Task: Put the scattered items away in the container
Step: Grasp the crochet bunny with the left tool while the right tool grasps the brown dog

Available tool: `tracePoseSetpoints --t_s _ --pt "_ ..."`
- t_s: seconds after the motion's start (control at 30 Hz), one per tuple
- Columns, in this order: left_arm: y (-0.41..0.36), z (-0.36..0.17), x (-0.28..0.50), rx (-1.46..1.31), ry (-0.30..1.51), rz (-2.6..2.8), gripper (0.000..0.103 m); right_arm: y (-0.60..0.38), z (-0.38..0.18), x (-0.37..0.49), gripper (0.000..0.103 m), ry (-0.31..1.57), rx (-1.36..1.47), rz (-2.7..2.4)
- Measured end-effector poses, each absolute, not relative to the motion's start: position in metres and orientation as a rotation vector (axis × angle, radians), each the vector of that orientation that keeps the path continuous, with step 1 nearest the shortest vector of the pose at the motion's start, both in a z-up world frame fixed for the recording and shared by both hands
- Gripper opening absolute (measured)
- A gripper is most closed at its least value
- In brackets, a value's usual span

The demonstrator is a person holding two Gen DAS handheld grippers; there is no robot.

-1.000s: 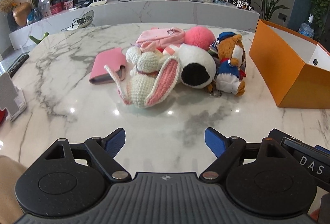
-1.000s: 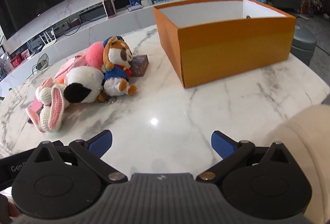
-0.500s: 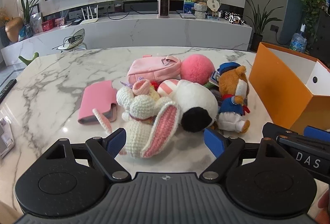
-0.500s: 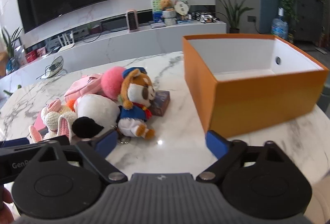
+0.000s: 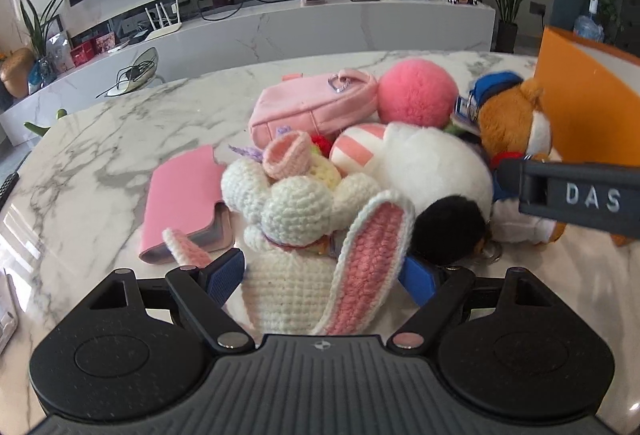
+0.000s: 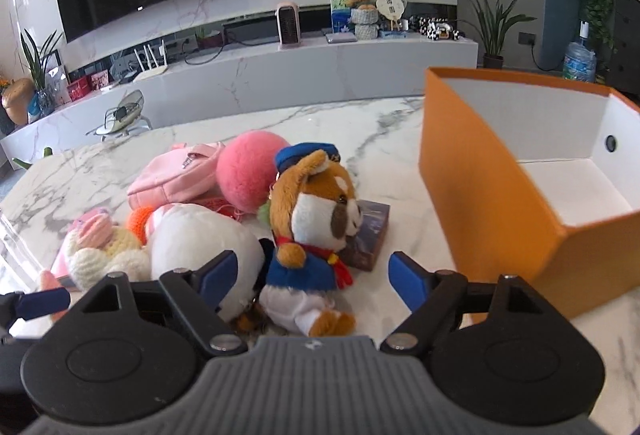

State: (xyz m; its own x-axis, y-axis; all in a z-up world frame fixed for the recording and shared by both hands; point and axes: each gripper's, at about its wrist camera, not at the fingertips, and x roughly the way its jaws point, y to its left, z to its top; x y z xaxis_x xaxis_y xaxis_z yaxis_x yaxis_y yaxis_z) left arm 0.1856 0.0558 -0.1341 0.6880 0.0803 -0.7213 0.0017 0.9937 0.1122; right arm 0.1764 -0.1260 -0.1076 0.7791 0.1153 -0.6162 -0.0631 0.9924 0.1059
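The left tongs (image 5: 320, 277) are spread wide at the bottom centre of the left wrist view, with the crocheted rabbit (image 5: 304, 235) between the two blue pads; whether the pads touch it cannot be told. To the left of the rabbit a pink wallet (image 5: 182, 199) lies flat on the marble desk (image 5: 104, 139). Behind it, mid-frame, sit a pink pouch (image 5: 308, 107) and a pink pom-pom (image 5: 418, 93), with a white plush (image 5: 432, 171) to the rabbit's right.

The right tongs (image 6: 314, 279) are also spread wide at the bottom centre of the right wrist view, straddling the sailor bear (image 6: 316, 219) without a visible grip. A small dark box (image 6: 370, 235) lies beside the bear. At the right edge stands the orange box (image 6: 484, 203), open-topped.
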Motion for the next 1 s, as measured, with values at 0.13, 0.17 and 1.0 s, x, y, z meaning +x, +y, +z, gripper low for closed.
tracePoseSetpoints --t_s 0.13,0.17,1.0 --pt "0.058 -0.148 0.193 0.123 0.822 0.07 0.098 -0.124 -0.125 0.191 0.071 0.709 0.078 0.102" --pt "0.061 -0.15 0.194 0.106 0.823 0.071 0.098 -0.123 -0.129 0.193 0.07 0.718 0.075 0.102" --pt "0.068 -0.105 0.15 0.051 0.722 0.095 0.059 -0.118 -0.122 0.156 0.042 0.677 -0.014 0.162"
